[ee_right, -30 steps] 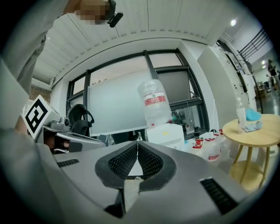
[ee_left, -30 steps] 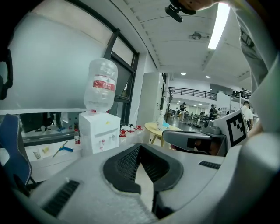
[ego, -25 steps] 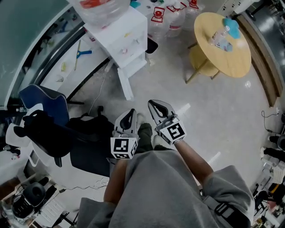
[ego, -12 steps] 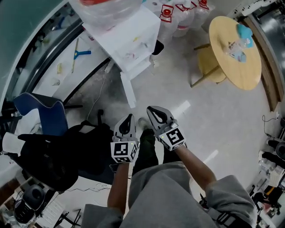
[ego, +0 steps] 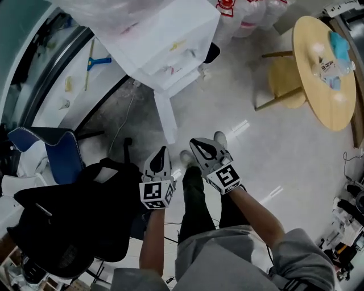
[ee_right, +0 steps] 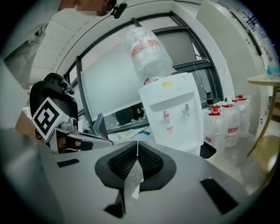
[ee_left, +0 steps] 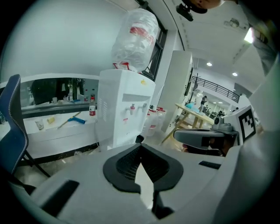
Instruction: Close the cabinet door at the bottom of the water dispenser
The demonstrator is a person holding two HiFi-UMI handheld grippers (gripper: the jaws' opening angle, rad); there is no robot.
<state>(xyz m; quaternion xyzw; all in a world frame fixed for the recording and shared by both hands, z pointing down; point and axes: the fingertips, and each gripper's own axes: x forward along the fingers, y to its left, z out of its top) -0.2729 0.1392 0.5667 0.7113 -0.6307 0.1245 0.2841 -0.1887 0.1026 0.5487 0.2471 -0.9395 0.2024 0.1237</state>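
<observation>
The white water dispenser (ego: 170,40) stands ahead with a clear bottle on top; it also shows in both gripper views (ee_left: 124,109) (ee_right: 173,116). From its base a narrow white cabinet door (ego: 165,116) juts out towards me, swung open. A dark gap (ee_right: 208,151) shows low at the dispenser's right. My left gripper (ego: 164,150) is shut and empty, a short way in front of the door's free edge. Beside it, my right gripper (ego: 194,142) is also shut and empty (ee_right: 138,143). Neither touches the door.
A round wooden table (ego: 321,68) with a yellow stool (ego: 284,79) stands at the right. Water bottles (ego: 244,11) are lined up behind the dispenser. A blue chair (ego: 57,150) and a black chair (ego: 74,216) crowd the left. A blue tool (ego: 96,59) lies on the ledge.
The dispenser and its open door have drawn closer and larger in the head view. Both grippers stayed side by side and shut, and now sit nearer the door's edge.
</observation>
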